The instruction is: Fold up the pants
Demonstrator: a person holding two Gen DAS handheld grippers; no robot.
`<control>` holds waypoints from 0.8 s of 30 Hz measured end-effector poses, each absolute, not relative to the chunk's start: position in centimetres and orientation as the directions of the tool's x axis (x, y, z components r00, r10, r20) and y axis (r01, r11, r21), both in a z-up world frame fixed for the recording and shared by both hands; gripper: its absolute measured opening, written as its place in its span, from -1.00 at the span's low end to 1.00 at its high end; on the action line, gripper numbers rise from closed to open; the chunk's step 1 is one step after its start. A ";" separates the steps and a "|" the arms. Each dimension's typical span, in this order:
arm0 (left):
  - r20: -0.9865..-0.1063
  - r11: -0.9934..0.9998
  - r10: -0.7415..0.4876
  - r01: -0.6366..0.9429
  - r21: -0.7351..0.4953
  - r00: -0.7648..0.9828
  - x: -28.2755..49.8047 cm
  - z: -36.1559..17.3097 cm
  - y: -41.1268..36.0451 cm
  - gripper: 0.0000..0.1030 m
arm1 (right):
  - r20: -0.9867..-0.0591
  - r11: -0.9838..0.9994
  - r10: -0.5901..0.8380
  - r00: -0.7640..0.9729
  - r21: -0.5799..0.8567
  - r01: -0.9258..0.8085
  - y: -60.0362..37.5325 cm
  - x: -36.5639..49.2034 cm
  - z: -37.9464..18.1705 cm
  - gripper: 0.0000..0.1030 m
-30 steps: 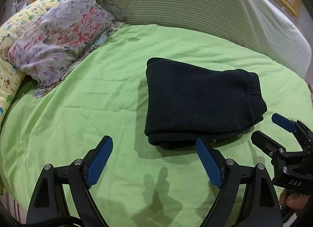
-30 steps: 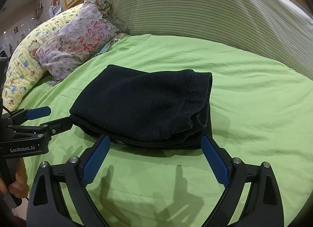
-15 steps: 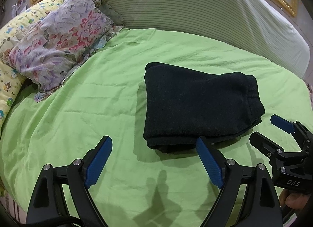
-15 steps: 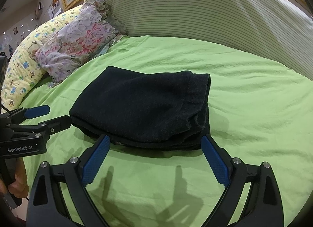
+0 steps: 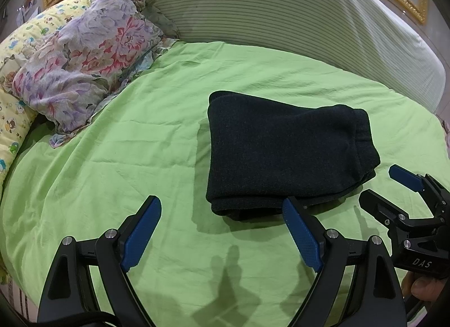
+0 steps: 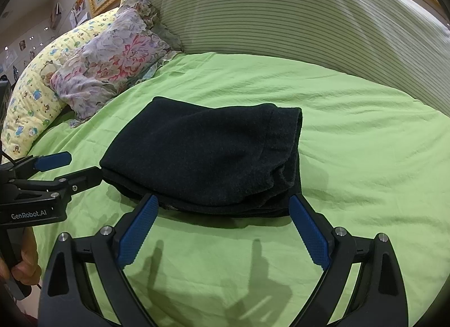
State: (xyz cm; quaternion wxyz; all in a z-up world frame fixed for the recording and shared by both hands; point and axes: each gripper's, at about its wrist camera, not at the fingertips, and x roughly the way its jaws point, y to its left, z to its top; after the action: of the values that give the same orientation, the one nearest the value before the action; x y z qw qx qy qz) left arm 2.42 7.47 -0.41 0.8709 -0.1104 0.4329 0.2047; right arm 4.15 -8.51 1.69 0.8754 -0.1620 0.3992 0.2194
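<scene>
Pants [image 5: 284, 155] lie folded in a dark stack mid green sheet [image 5: 140, 158], w/ floral pillow [image 5: 84, 56] off to the far left. Left gripper [image 5: 222, 231] hovers just short of the stack's near edge, jaws spread wide, nothing btwn them. Right gripper [image 6: 222, 228] likewise wide apart & empty, blue tips flanking the stack's near edge.

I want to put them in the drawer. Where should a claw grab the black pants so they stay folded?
Probably the thick folded edge nearest the claws, on the left end of the black pants. Slide the open left claw in low along the green sheet, one finger under the whole stack. The right end shows loose layered edges that would likely spill open.
</scene>
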 end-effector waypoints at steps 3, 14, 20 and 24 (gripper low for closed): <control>-0.798 0.892 0.262 -0.452 -0.015 0.543 2.3 -0.3 7.4 0.72 | -0.769 0.850 0.258 0.585 -0.108 -0.516 -8.5 4.2 1.7 0.83; -0.787 0.890 0.269 -0.455 -0.017 0.555 2.3 0.1 7.3 0.72 | -0.761 0.851 0.262 0.593 -0.108 -0.514 -8.5 3.9 2.1 0.83; -0.766 0.896 0.264 -0.443 -0.031 0.586 2.4 0.9 7.2 0.72 | -0.752 0.855 0.265 0.604 -0.107 -0.507 -8.4 3.8 2.5 0.83; -0.754 0.899 0.264 -0.436 -0.034 0.602 2.8 1.3 7.1 0.71 | -0.746 0.860 0.262 0.612 -0.108 -0.499 -8.4 3.8 2.7 0.83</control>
State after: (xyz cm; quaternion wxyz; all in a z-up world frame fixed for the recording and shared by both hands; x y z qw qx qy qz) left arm 2.77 7.15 1.31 0.8886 -0.1075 0.4002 0.1968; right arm 3.83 -8.39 2.73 0.8844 -0.1543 0.3845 0.2149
